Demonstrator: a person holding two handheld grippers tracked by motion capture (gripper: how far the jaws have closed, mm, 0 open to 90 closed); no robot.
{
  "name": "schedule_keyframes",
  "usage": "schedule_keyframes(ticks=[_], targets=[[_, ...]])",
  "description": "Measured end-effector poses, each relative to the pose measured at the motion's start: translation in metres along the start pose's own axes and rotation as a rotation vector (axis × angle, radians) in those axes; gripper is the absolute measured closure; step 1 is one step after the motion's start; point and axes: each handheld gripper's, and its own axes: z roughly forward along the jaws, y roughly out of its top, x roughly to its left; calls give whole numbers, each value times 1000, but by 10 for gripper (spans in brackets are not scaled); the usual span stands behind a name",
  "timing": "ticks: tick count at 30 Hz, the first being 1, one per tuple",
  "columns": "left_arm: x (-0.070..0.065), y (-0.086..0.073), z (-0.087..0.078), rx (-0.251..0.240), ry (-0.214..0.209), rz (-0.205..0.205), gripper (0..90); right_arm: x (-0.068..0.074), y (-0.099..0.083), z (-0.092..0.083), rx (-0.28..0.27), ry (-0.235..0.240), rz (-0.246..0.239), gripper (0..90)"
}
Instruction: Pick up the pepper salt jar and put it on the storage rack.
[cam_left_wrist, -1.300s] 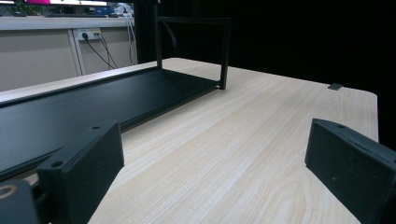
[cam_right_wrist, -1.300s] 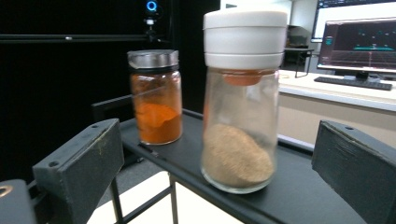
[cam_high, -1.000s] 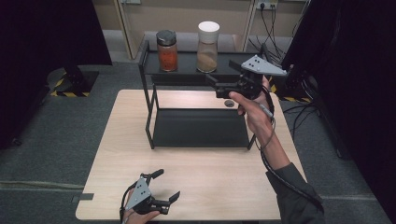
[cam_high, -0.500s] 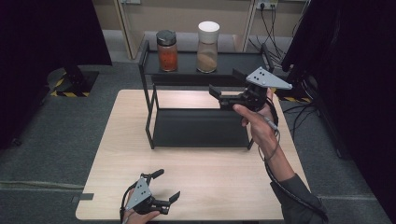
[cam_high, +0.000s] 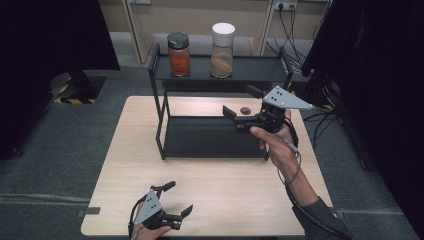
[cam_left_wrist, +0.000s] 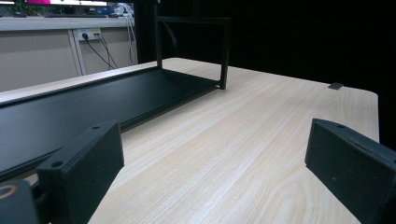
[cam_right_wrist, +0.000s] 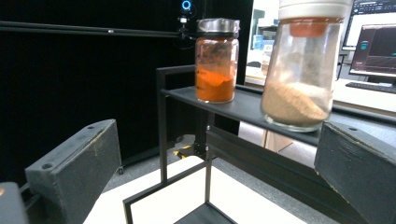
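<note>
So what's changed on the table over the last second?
The right gripper has drawn back from the rack's top shelf and sunk lower, jaws open and empty. The left gripper, both jars and the rack stayed put.

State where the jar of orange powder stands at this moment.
In the high view the jar of orange powder stands on the left part of the black rack's top shelf, left of the white-lidded jar and apart from it.
</note>
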Motion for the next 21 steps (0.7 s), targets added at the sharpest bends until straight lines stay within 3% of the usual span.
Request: schedule_keyframes(ticks=[21], targets=[[0, 0, 0, 1, 2, 2, 38, 10, -45, -17, 23, 69, 22, 4]])
